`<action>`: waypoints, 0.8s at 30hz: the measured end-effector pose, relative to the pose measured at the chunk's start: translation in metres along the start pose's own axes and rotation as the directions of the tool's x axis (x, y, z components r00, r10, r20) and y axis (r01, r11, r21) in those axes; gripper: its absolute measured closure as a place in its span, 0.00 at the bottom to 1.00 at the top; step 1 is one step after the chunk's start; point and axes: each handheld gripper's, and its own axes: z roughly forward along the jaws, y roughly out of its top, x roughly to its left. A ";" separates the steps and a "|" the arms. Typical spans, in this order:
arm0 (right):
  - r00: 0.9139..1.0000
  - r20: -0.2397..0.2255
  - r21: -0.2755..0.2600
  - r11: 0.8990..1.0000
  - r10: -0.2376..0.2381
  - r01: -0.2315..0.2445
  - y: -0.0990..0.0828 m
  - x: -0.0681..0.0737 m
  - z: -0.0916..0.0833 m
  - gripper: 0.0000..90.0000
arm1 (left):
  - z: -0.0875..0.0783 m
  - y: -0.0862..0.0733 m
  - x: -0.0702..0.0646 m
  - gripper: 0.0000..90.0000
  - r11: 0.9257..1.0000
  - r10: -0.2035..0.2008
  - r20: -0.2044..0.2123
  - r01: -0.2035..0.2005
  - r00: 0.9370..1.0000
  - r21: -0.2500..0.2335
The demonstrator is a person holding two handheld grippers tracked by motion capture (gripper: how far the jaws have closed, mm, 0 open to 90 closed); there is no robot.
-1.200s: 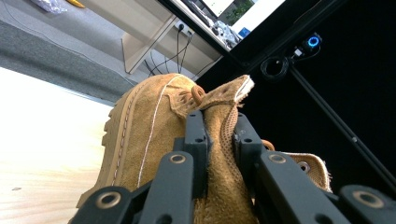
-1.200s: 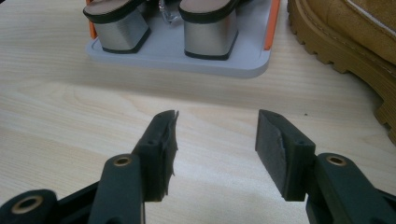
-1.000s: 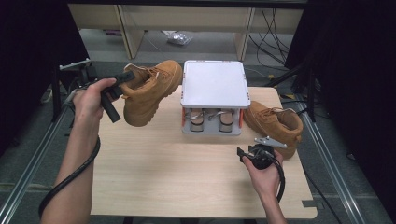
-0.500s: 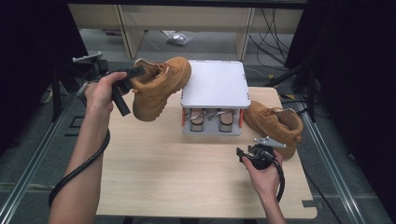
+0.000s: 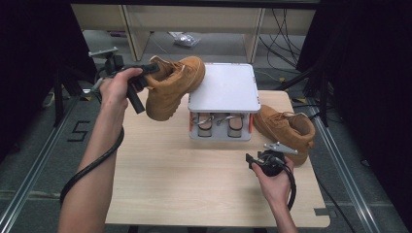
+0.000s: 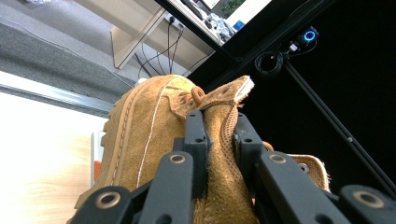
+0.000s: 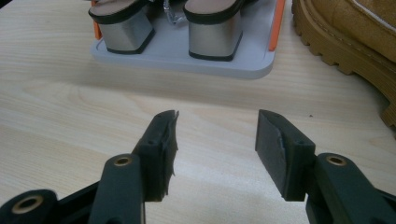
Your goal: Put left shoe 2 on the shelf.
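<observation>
While clamped, left gripper on boot

Both forearms are bare, with no sleeve showing. The left gripper is black, with a short black handle, a grey three-cornered plate on a small post on top, and a thick black cable that trails off it in a long loop. The right gripper is black too, with a like grey plate and a black cable curling at the wrist. Up close, the black fingers are flat, blunt blocks on jointed black links, pinned with round brass-coloured rivets; the inner pad edges look worn and ragged.
</observation>
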 end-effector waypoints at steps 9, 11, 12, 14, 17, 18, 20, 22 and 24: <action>1.000 0.007 0.017 1.000 0.024 -0.024 0.000 0.001 -0.002 0.54 | 0.023 0.001 -0.012 0.88 1.000 0.004 -0.005 -0.003 1.000 0.020; 1.000 0.011 0.015 1.000 0.013 -0.013 0.000 0.000 -0.001 0.54 | 0.028 0.001 -0.014 0.88 1.000 -0.001 -0.002 0.001 1.000 0.024; 1.000 0.012 0.017 1.000 0.016 -0.016 0.000 0.000 -0.001 0.54 | 0.031 0.001 -0.016 0.88 1.000 -0.005 0.003 0.004 1.000 0.028; 1.000 0.021 0.018 1.000 0.015 -0.016 0.000 -0.001 -0.001 0.54 | 0.035 0.000 -0.018 0.88 1.000 0.003 -0.006 -0.003 1.000 0.030; 1.000 0.007 0.013 1.000 0.018 -0.018 0.000 -0.001 -0.001 0.54 | 0.043 -0.001 -0.021 0.88 0.999 0.005 -0.009 -0.005 1.000 0.033; 1.000 0.004 0.014 1.000 0.019 -0.019 0.000 -0.002 -0.001 0.54 | 0.045 -0.002 -0.021 0.88 1.000 0.002 -0.007 -0.002 1.000 0.027; 1.000 0.009 0.015 1.000 0.018 -0.018 -0.001 -0.002 0.000 0.54 | 0.049 -0.002 -0.022 0.88 1.000 0.003 -0.015 -0.003 1.000 0.029; 1.000 0.012 0.023 1.000 0.021 -0.021 -0.001 -0.002 0.000 0.54 | 0.054 -0.003 -0.023 0.88 0.999 0.007 -0.020 -0.006 1.000 0.036; 1.000 0.006 0.009 1.000 0.000 0.000 -0.001 -0.004 0.002 0.54 | 0.058 -0.004 -0.024 0.88 0.999 0.009 -0.021 -0.008 1.000 0.034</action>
